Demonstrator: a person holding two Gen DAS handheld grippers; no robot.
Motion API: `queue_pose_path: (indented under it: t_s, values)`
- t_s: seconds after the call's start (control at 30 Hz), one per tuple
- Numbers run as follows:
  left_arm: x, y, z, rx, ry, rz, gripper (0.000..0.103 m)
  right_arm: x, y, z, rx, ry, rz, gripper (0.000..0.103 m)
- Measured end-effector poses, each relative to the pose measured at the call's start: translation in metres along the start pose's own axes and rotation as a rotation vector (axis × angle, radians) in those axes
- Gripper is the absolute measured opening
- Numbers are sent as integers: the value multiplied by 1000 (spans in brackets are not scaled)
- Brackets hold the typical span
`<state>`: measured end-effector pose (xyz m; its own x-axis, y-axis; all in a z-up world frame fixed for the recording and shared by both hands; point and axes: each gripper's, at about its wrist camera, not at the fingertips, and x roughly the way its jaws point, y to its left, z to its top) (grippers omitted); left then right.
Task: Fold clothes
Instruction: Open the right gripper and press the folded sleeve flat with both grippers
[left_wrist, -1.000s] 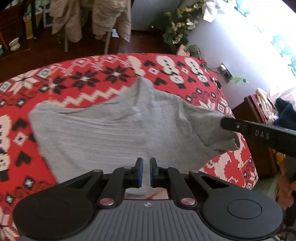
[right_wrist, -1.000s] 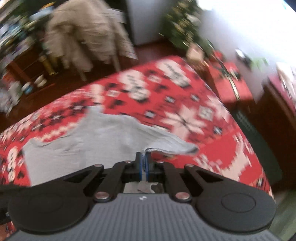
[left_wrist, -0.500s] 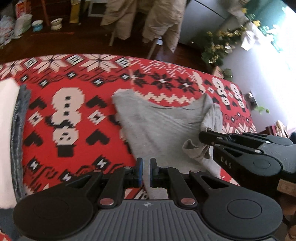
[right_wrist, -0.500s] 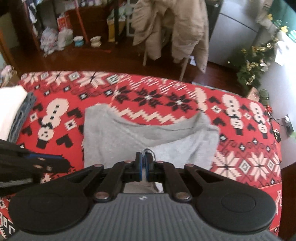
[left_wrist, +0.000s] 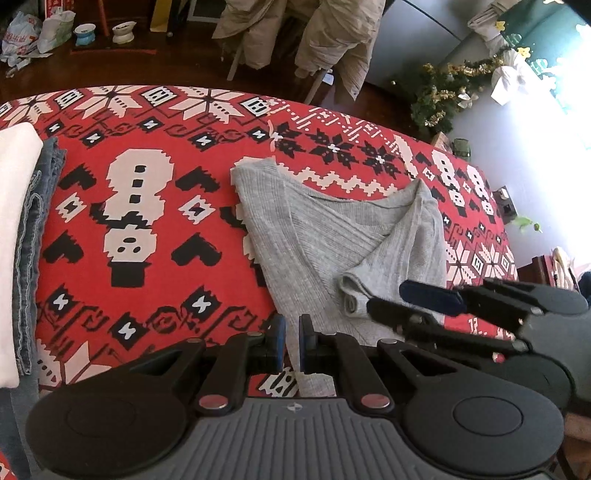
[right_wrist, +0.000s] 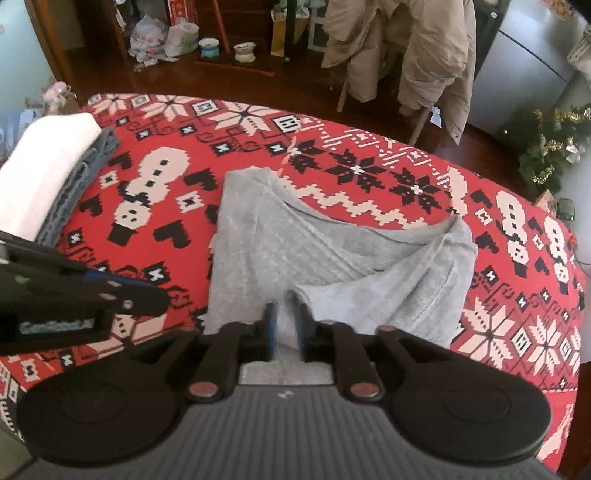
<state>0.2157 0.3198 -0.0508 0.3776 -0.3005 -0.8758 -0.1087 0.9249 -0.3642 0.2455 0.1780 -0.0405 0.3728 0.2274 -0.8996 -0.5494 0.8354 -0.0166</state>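
Observation:
A grey ribbed shirt lies on the red patterned cover, folded narrow, its right side laid over the middle; it also shows in the right wrist view. My left gripper sits at the shirt's near left edge, jaws slightly apart with a strip of the grey cloth showing in the gap. My right gripper is open just above the sleeve end, cloth between the jaws but loose. The right gripper also shows in the left wrist view, the left gripper in the right wrist view.
A folded stack of white cloth and blue jeans lies at the left of the cover. Beyond the far edge stands a chair draped with beige coats. A Christmas tree and dark floor lie behind.
Both grippers have carried the shirt's right side over to the left and laid it down. The right gripper was shut on the sleeve and has opened, dropping it.

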Motion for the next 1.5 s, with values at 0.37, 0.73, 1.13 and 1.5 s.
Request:
queue_pose_path:
  t_s: [0.37,0.73,1.13,1.5]
  values:
    - [25,-36,6,97,49,-92,20,-16,-31,-41,98,48,-12,30]
    - [76,-69,3,386,50,16,23,-15,-77,-81,218,120,-52,30]
    - [71,-90,-4,573,98,-85,3,-8,-88,-92,252,131,-67,30]
    - [66,-45,17,139,202,-192,3,26,-83,-93,112,167,-107,17]
